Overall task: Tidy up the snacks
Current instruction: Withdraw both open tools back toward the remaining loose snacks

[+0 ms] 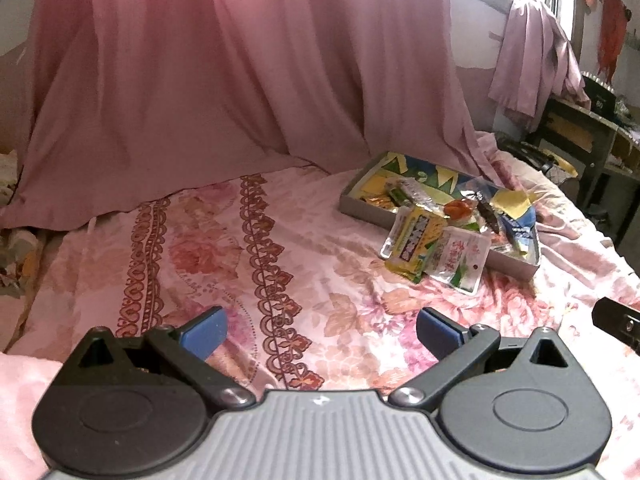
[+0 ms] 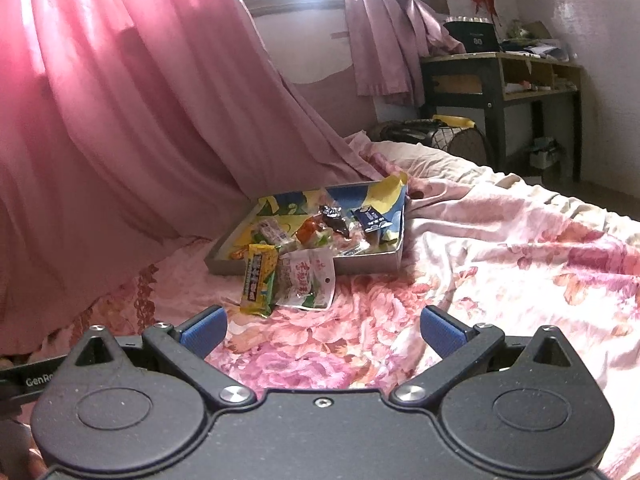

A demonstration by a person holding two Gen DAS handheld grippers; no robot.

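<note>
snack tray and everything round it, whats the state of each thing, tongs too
snack tray: lidless, on the bed, several packets inside
yellow snack packet: draped over the tray's near edge onto the bedspread
white pouch: same, leaning out beside the yellow one
left tongs: open, holding nothing
right tongs: open, holding nothing
pink curtain: hanging down onto the bed

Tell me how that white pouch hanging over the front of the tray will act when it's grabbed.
The white pouch looks thin and flat, so probably light and floppy. Its glossy film may slip between pads. It leans on the tray wall beside the yellow packet, so pulling it could drag that.
</note>
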